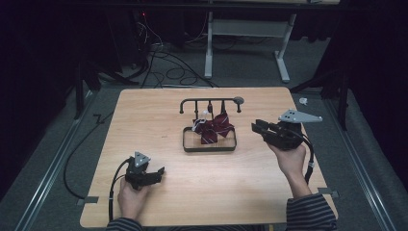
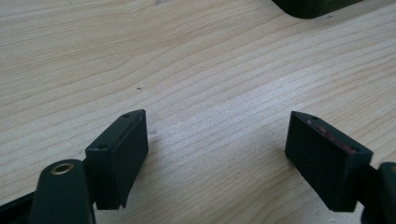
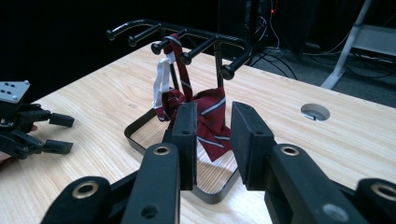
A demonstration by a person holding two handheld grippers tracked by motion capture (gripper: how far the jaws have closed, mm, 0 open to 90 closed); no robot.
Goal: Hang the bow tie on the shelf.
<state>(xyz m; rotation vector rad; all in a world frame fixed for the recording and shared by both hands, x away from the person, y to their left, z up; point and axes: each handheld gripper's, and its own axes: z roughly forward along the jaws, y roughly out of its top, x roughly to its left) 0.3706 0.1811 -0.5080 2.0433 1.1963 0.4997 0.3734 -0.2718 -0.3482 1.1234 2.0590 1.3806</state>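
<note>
A dark red striped bow tie (image 1: 215,127) hangs by a white strap (image 3: 161,81) from a black peg rack (image 1: 210,100) that stands on a black tray frame (image 1: 210,149) at the table's middle. My right gripper (image 1: 256,126), held in a hand to the right of the rack, points at the tie; in the right gripper view its jaws (image 3: 214,140) stand apart, with nothing pressed between them and the tie (image 3: 212,116) a little beyond. My left gripper (image 1: 158,172) rests low on the near left of the table, jaws wide open (image 2: 217,154) over bare wood.
A round cable hole (image 3: 315,112) is in the tabletop behind the rack. A corner of the tray frame (image 2: 313,7) lies ahead of the left gripper. Cables (image 1: 168,67) and a white desk frame (image 1: 248,43) are on the floor beyond the table.
</note>
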